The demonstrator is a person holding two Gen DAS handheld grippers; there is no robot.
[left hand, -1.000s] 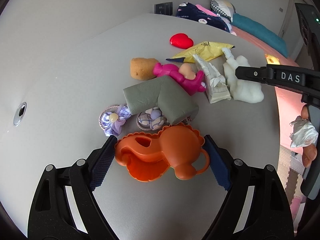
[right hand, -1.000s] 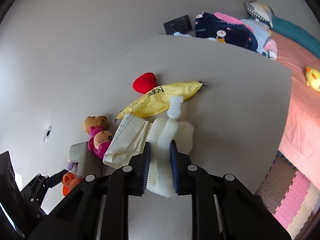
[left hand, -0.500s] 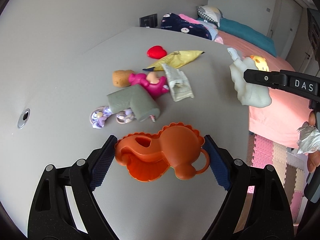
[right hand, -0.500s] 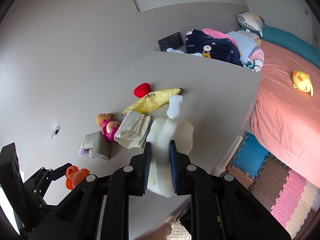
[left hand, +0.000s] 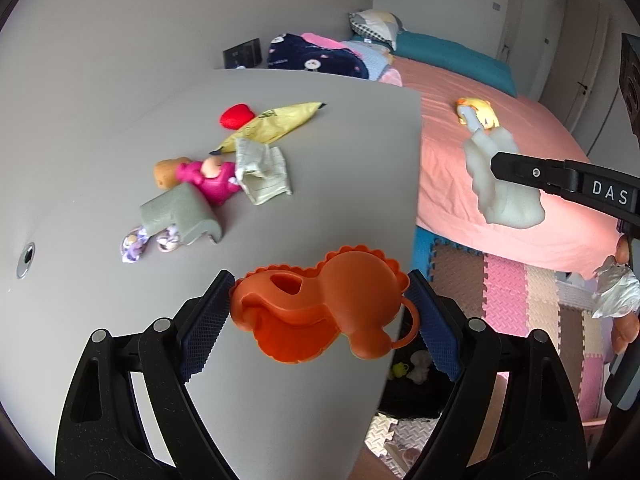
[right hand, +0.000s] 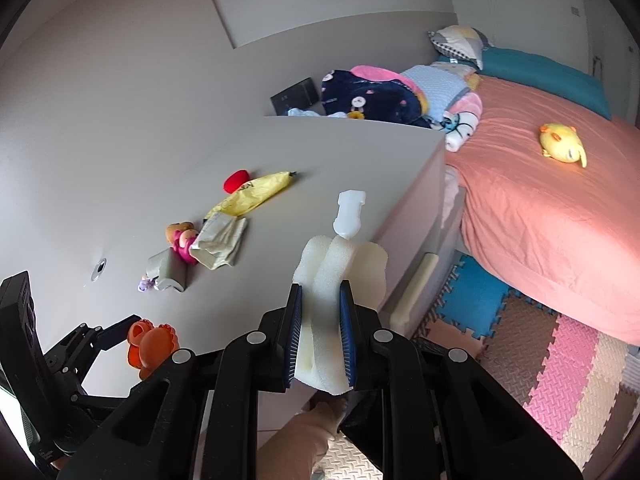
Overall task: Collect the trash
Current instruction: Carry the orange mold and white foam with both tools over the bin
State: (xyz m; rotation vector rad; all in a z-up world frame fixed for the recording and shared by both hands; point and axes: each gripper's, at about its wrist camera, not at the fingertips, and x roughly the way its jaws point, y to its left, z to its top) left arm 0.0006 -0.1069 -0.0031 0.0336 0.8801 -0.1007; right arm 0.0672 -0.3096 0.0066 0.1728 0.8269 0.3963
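Note:
My left gripper (left hand: 318,312) is shut on an orange plastic toy (left hand: 320,312) and holds it above the grey table's near right corner; it also shows in the right wrist view (right hand: 150,346). My right gripper (right hand: 320,320) is shut on a white foam piece (right hand: 332,276), held in the air past the table's right edge; the foam also shows in the left wrist view (left hand: 500,184). On the table lie a yellow wrapper (left hand: 276,124) and a crumpled paper packet (left hand: 262,170).
On the grey table (left hand: 340,140) also lie a red heart (left hand: 236,115), a pink doll (left hand: 208,178), a grey foam corner (left hand: 180,214) and purple hair ties (left hand: 136,240). A pink bed (right hand: 540,200) stands right of the table. Foam floor mats (right hand: 560,360) lie below.
Both grippers have risen and pulled back from the table with their loads. The foam has moved off the table to the right, over the bed side.

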